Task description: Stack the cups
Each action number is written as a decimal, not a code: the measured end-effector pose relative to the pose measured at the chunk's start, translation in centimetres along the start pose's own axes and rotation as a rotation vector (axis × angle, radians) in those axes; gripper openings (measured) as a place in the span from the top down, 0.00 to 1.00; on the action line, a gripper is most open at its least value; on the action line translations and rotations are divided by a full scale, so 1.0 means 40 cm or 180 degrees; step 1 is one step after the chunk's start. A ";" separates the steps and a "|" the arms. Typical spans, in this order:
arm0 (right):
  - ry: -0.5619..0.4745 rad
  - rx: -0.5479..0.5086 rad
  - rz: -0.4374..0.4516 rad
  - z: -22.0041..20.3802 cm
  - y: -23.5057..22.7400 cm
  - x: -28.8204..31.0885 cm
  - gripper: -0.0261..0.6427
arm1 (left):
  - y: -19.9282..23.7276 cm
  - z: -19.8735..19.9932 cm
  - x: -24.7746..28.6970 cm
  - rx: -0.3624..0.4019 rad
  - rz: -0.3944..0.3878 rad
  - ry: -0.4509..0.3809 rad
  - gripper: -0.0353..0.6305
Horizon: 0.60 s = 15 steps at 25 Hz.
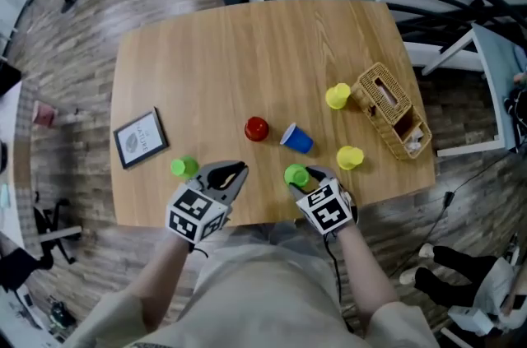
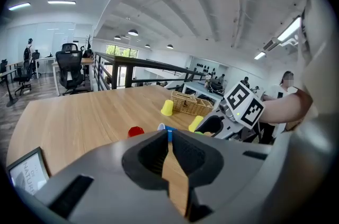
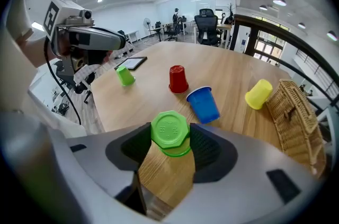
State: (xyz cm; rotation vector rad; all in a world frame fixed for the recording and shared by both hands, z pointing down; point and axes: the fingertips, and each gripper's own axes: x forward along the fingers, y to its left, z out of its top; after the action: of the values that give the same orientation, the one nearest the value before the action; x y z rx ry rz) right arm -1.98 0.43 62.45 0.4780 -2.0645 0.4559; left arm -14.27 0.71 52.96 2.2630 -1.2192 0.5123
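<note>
An upside-down green cup (image 3: 169,133) stands near the table's front edge, and my right gripper (image 3: 168,144) is closed around it with a pad touching each side. In the head view that green cup (image 1: 294,174) shows just ahead of the right gripper (image 1: 301,177). My left gripper (image 1: 233,172) hovers at the front edge, shut and empty, its pads (image 2: 180,154) meeting. A second green cup (image 1: 184,167) sits to its left. A red cup (image 1: 256,128) stands upside down mid-table, a blue cup (image 1: 297,138) lies on its side, and two yellow cups (image 1: 338,96) (image 1: 350,158) lie farther right.
A wicker basket (image 1: 391,109) lies at the table's right side, next to the yellow cups. A small framed picture (image 1: 140,137) lies at the left. The wooden table (image 1: 247,50) ends right behind both grippers. Office chairs and desks stand beyond it.
</note>
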 end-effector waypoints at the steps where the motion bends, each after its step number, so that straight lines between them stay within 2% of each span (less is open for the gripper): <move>1: -0.0010 -0.0008 -0.0039 0.003 -0.007 -0.018 0.60 | -0.006 0.011 0.006 0.0030 -0.0028 -0.0013 0.88; 7: -0.0073 -0.0044 -0.0360 0.006 -0.069 -0.146 0.60 | -0.059 0.074 0.064 0.0232 -0.0250 -0.0057 0.88; 15: -0.0183 0.0327 -0.0760 -0.061 -0.151 -0.284 0.60 | -0.166 0.144 0.158 0.0508 -0.0693 -0.0033 0.88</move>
State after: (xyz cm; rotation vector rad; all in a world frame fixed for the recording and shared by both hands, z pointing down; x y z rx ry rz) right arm 8.32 -1.76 54.69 0.7972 -2.0133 0.4102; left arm -4.84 -3.80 50.12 2.4981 -0.9501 0.5311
